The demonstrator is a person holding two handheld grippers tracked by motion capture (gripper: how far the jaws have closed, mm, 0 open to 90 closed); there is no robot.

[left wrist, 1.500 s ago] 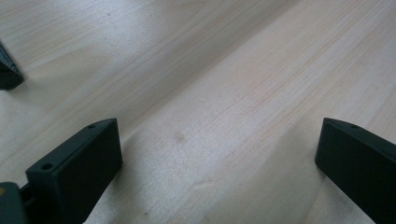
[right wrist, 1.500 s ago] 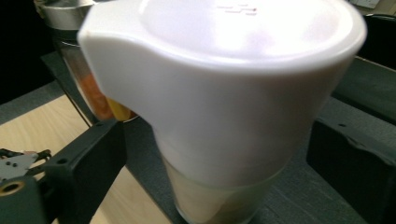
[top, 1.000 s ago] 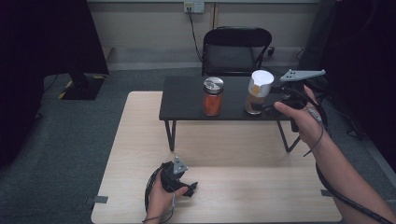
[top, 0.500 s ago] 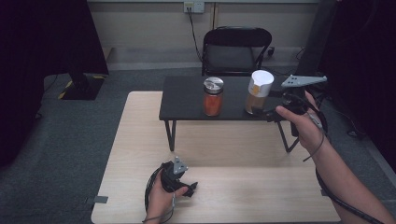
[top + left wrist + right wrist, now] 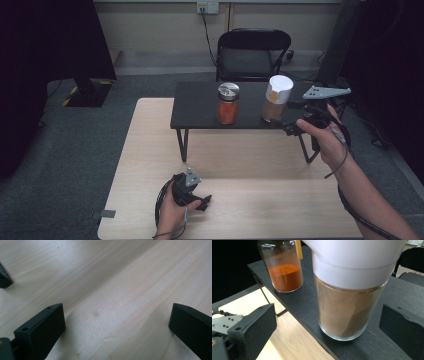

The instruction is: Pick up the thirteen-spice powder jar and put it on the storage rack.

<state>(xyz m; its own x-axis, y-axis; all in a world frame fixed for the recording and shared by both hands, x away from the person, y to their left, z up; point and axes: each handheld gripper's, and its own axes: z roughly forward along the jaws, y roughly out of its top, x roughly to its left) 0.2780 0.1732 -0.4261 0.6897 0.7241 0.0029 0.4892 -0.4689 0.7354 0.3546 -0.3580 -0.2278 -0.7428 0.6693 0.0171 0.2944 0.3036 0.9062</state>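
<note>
Right gripper (image 5: 291,129): I hold it jaws apart, just beside the white-capped glass jar of brown powder (image 5: 348,300) | Jar: upright at the front edge of the low black shelf (image 5: 200,107) | Left gripper (image 5: 200,201): jaws spread, resting on the light wooden table (image 5: 120,285).

place: I read a lab or studio room | floor: grey carpet (image 5: 75,150) | wall: power outlet (image 5: 207,7) with cable | furniture: black folding chair (image 5: 252,55), wooden bench (image 5: 150,165), dark curtains (image 5: 45,45)
</note>
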